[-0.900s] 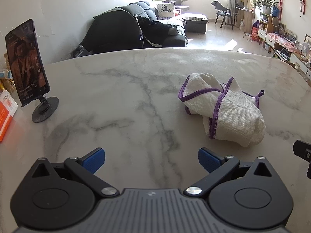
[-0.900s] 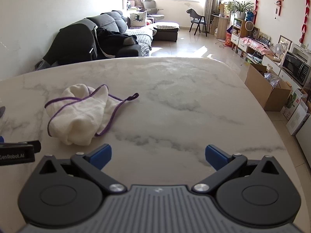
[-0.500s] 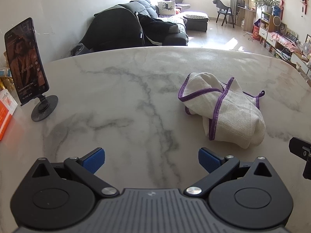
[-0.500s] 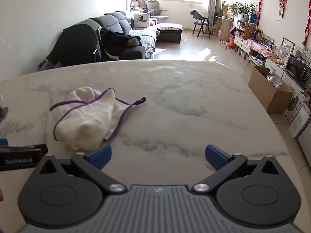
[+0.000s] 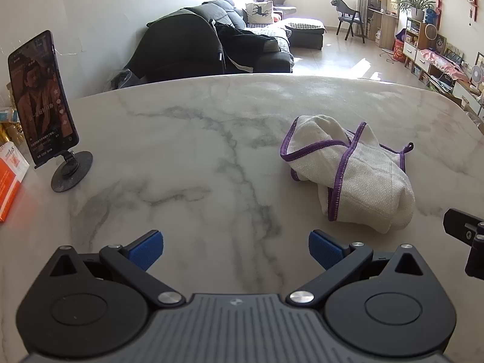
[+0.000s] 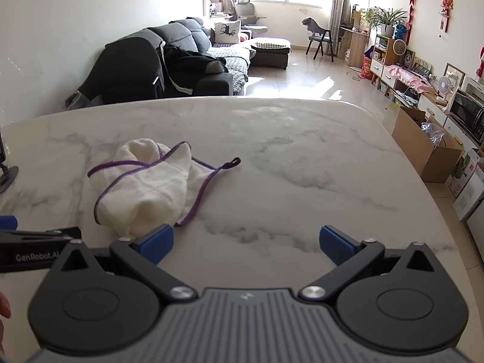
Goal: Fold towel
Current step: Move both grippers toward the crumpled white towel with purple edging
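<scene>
On the marble table [image 5: 181, 157] we find the towel [image 5: 360, 178], white with purple edging, lying in a crumpled heap with its edges turned over one another and a small hanging loop [image 6: 232, 163] trailing out on the far side. We record no fold as made: no flat layer, no aligned edges, no squared corners are visible in either view. The left gripper [image 5: 236, 251] hovers above bare table with its jaws spread wide and nothing between them; the towel sits ahead of it and to its right, apart from the blue pads. The right gripper [image 6: 245, 242] likewise stands wide and empty, with the towel ahead and to its left; its left pad appears just beside the near end of the heap, though we cannot tell whether it touches the cloth. A phone on a stand [image 5: 42, 96] and an orange box [image 5: 9, 178] occupy the table's left edge, well apart from the work. Our judgement is that the task stands at its start: the towel has yet to be taken up, spread flat and smoothed, and every fold remains to be done.
</scene>
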